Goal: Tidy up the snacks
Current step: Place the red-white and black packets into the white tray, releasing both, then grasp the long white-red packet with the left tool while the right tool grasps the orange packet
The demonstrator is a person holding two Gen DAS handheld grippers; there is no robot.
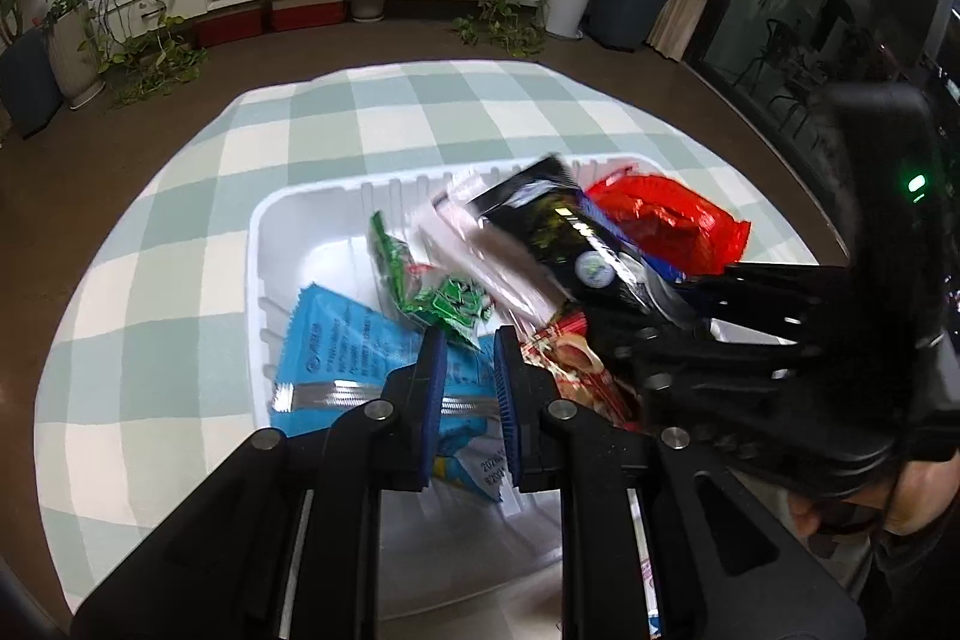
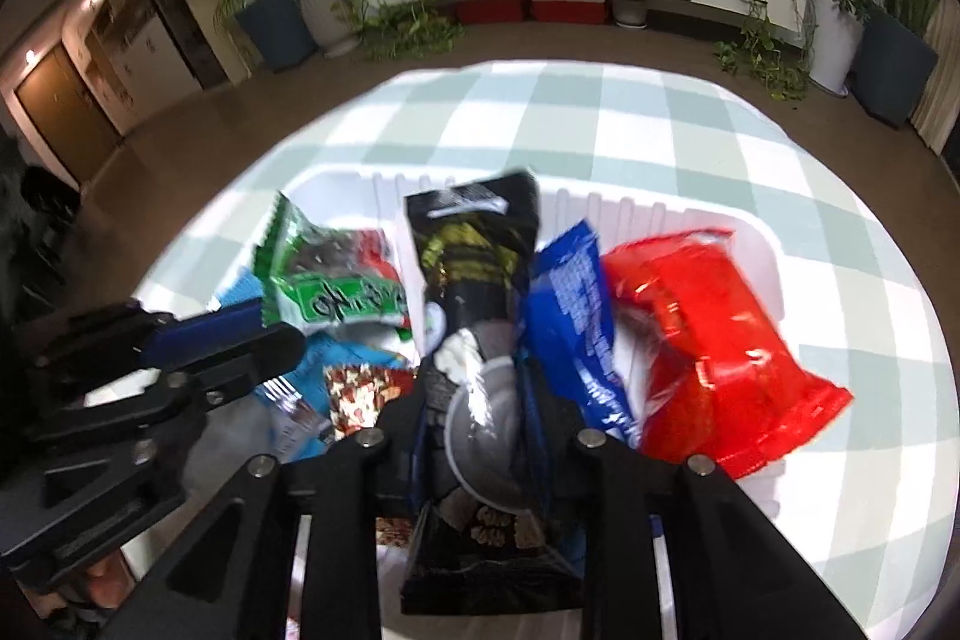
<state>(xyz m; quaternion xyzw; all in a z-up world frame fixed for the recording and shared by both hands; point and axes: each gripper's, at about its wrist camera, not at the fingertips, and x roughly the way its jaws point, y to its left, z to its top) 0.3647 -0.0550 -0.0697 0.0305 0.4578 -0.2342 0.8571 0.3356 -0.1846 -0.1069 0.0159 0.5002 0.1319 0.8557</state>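
Gripping black snack packet [image 2: 474,244] over tray [image 2: 756,244]

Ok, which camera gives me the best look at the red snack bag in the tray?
The right wrist view. The red bag lies unobstructed at the right end of the white tray, nearly whole in frame. In the left wrist view it is smaller, and the black packet and the right gripper partly hide it.

Inside the smooth white plastic tray [image 2: 762,244], the red packet [image 2: 720,340] and black packet [image 2: 474,244] are glossy crinkled film (the blue one [image 1: 348,334] looks matt), on soft checked cloth [image 1: 180,232].
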